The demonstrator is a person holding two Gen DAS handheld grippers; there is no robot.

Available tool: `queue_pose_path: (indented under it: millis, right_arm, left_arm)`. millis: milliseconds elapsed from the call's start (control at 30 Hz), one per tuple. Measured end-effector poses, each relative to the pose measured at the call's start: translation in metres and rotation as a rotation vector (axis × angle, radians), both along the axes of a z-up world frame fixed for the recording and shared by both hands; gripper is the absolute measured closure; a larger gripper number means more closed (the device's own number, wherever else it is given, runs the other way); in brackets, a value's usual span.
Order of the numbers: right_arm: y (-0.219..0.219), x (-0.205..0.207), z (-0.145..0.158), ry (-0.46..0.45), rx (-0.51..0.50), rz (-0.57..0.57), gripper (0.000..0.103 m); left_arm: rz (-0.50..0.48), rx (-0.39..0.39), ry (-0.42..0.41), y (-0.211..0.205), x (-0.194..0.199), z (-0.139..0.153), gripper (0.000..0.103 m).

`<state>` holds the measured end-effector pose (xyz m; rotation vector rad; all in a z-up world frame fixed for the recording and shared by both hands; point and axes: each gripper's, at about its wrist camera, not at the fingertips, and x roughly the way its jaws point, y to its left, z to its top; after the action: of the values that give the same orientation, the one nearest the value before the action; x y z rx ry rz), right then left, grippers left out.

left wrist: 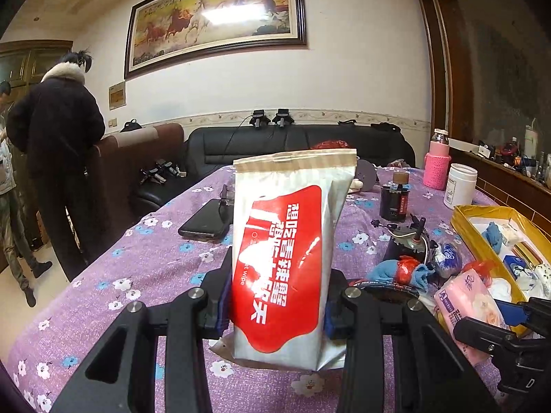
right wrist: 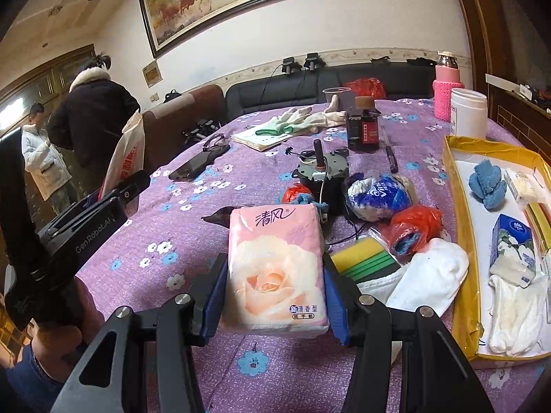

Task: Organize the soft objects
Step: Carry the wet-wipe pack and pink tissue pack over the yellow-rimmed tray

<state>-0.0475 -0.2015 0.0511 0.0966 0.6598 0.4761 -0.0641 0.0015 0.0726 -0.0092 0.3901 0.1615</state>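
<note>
My left gripper [left wrist: 277,309] is shut on a silver wet-wipe pack with a red label [left wrist: 289,258] and holds it upright above the purple flowered tablecloth [left wrist: 144,275]. My right gripper [right wrist: 275,296] is shut on a pink tissue pack printed with a rose [right wrist: 275,268], its blue pads pressing both sides just over the cloth. The same pink pack [left wrist: 465,309] shows at the lower right of the left wrist view. To the right lies a gold-rimmed tray [right wrist: 454,241] holding a blue cloth [right wrist: 487,186], small tissue packs and white gloves.
Loose on the table are a white sock [right wrist: 427,275], a yellow-green sponge [right wrist: 365,258], a blue-white tissue bundle [right wrist: 378,199], a red bag [right wrist: 413,227], a small motor [right wrist: 320,172], a phone [right wrist: 196,167], a dark bottle [right wrist: 363,130] and a white jar [right wrist: 468,113]. Two people stand far left.
</note>
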Motion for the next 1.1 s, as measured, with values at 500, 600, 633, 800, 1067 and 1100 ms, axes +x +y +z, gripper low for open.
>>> queue_pose_path:
  millis: [500, 600, 633, 800, 1067, 1100]
  right_arm:
    - [-0.017, 0.005, 0.004, 0.028, 0.066, -0.021, 0.048]
    - [-0.035, 0.006, 0.015, 0.017, 0.118, -0.042, 0.048]
    - [-0.043, 0.006, 0.019, 0.012, 0.133, -0.056, 0.048]
    - [-0.097, 0.007, 0.031, -0.018, 0.173, -0.171, 0.048]
    - [-0.188, 0.011, 0.036, -0.033, 0.226, -0.366, 0.048]
    - [-0.197, 0.011, 0.037, -0.032, 0.229, -0.388, 0.048]
  left_arm:
    - [0.006, -0.006, 0.069, 0.000, 0.011, -0.006, 0.065]
    - [-0.012, -0.036, 0.103, 0.000, 0.011, -0.003, 0.065]
    - [-0.021, -0.050, 0.110, -0.001, 0.011, -0.001, 0.065]
    - [-0.094, -0.061, 0.095, -0.021, 0.003, 0.020, 0.065]
    - [-0.366, -0.085, 0.184, -0.111, 0.016, 0.031, 0.065]
    - [-0.419, -0.095, 0.217, -0.132, 0.021, 0.029, 0.065]
